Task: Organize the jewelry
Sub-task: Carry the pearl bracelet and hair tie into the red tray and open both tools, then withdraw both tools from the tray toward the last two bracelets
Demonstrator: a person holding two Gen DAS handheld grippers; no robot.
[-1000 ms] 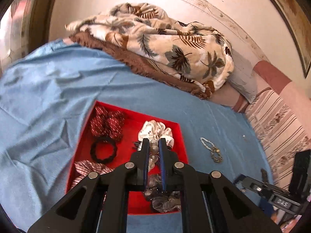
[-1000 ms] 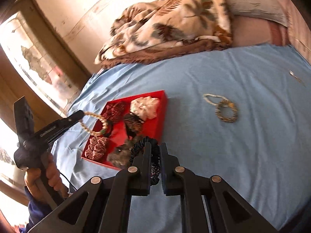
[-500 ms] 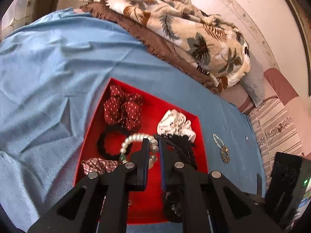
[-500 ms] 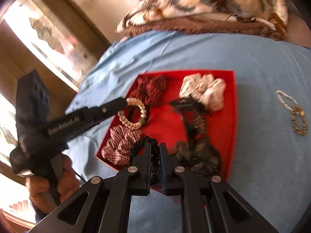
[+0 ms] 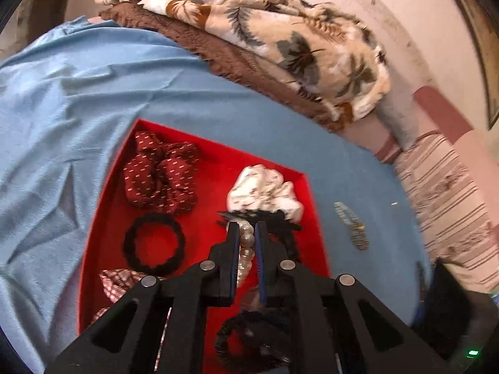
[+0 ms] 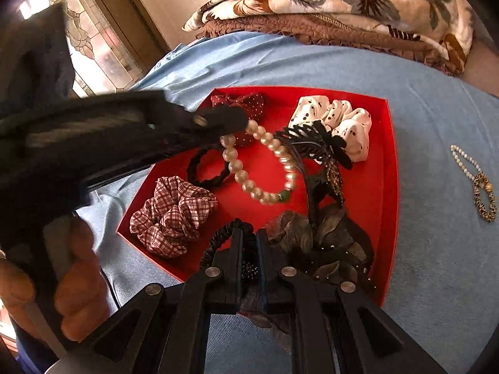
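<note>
We see a blue bedsheet [image 6: 436,99] bearing a red tray [image 6: 391,168] of scrunchies. Our left gripper [image 5: 248,230] pinches a pearl bracelet [image 6: 249,187] dangling over the tray's middle. Our right gripper [image 6: 248,237] clamps a black scrunchie [image 6: 218,240] at the tray's near edge.

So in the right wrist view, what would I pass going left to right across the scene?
Hand → checked scrunchie → pearl bracelet → white spotted scrunchie → tray's right wall → bead necklace lying on the blue sheet.
</note>
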